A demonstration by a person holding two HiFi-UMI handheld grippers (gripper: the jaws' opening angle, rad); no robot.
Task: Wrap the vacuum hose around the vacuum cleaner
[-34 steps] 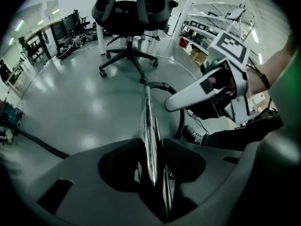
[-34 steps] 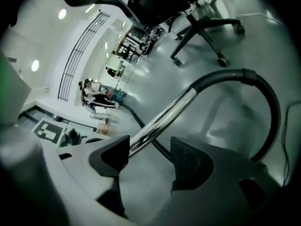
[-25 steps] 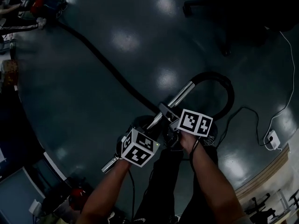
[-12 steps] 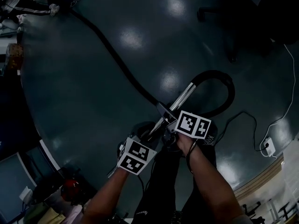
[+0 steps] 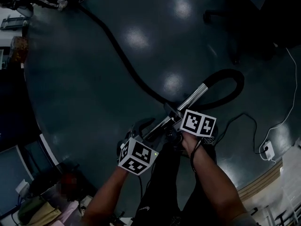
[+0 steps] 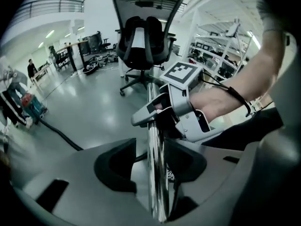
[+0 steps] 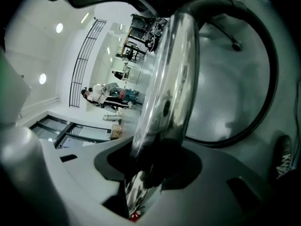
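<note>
**Both tools on the wand, hose not yet wrapped**

Left tool (image 5: 143, 130) sits half closed around the shiny chrome metal wand (image 5: 190, 101) near its lower end, pads gripping the tube. Right tool (image 5: 178, 126), just beside it, has just been closing its jaws; the same wand lies between them and the pads now press on it. We hold the wand slanted above the dark glossy floor (image 5: 84, 107).

From the wand's top, the long black ribbed vacuum hose (image 5: 117, 51) bends in a loop to our right, then runs across the floor to the far corner. There we judge the teal and red vacuum cleaner (image 6: 32, 108) to stand, next to a person (image 6: 10, 102). Nothing is wound around it yet, so we are early in the task.

Risks as we see them:
- The chrome is smooth and round, so it could twist or slide in the pads if the hose drags.
- Pulling the hose taut from well apart may tip or roll the cleaner.
- The loop lies near our feet and near a white cable (image 5: 244, 121); either could snag as we walk.
- The black office chair (image 6: 141, 32) base could catch the trailing hose.
</note>
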